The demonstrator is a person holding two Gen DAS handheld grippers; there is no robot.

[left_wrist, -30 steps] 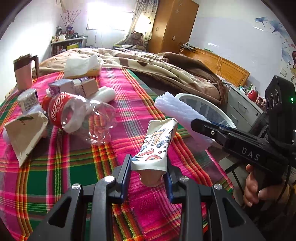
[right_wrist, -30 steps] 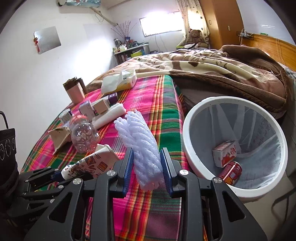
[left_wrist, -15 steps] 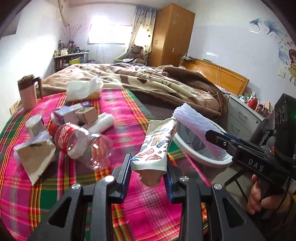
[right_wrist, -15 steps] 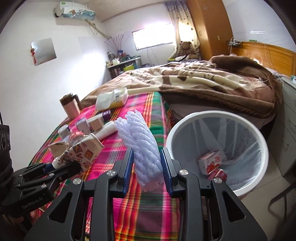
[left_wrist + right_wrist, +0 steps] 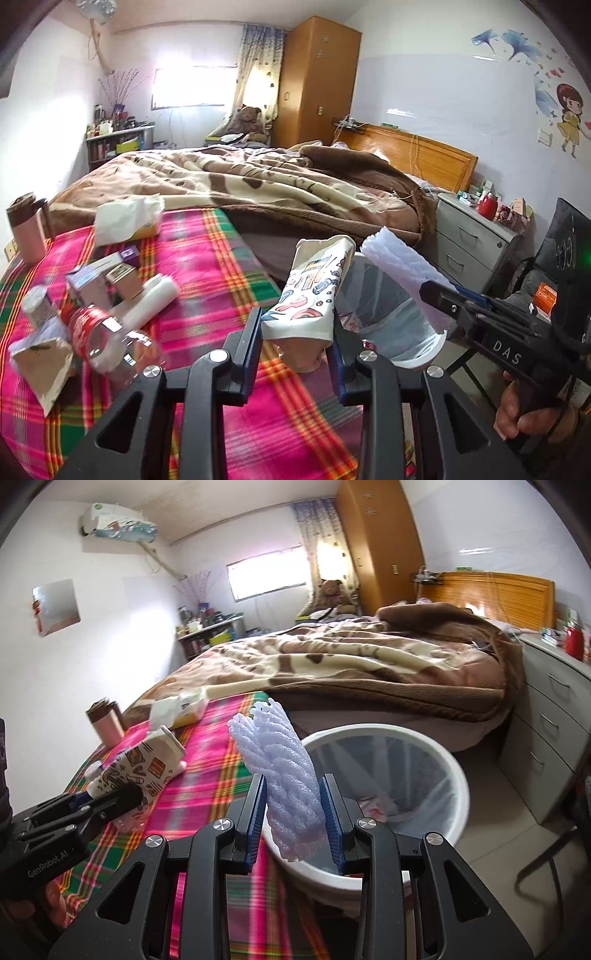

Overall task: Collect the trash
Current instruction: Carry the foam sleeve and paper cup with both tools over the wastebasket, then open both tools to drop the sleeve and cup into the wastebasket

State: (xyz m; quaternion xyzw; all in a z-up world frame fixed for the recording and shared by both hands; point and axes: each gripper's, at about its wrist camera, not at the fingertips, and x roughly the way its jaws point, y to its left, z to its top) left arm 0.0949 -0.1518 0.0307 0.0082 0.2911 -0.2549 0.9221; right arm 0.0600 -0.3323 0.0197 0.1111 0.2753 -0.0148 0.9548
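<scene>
My left gripper (image 5: 295, 354) is shut on a crushed printed paper cup (image 5: 310, 291), held above the plaid-covered table edge; the cup also shows in the right wrist view (image 5: 147, 768). My right gripper (image 5: 293, 812) is shut on a white foam net sleeve (image 5: 284, 775), held over the near rim of the white trash bin (image 5: 436, 746). The sleeve (image 5: 399, 266) and the bin (image 5: 406, 354) show in the left wrist view, to the right of the cup. The bin holds some trash at its bottom.
On the plaid cloth (image 5: 207, 266) lie a crushed plastic bottle (image 5: 96, 332), small cartons (image 5: 107, 280), a white roll (image 5: 155, 299), a paper wedge (image 5: 44, 369), a tissue pack (image 5: 125, 221) and a pink tumbler (image 5: 27, 229). A bed (image 5: 351, 664) and grey drawers (image 5: 546, 731) stand beyond.
Both grippers have risen and moved right, toward the bin, each carrying its item. The foam sleeve is now over the bin's near rim. The table items have dropped lower left in view.
</scene>
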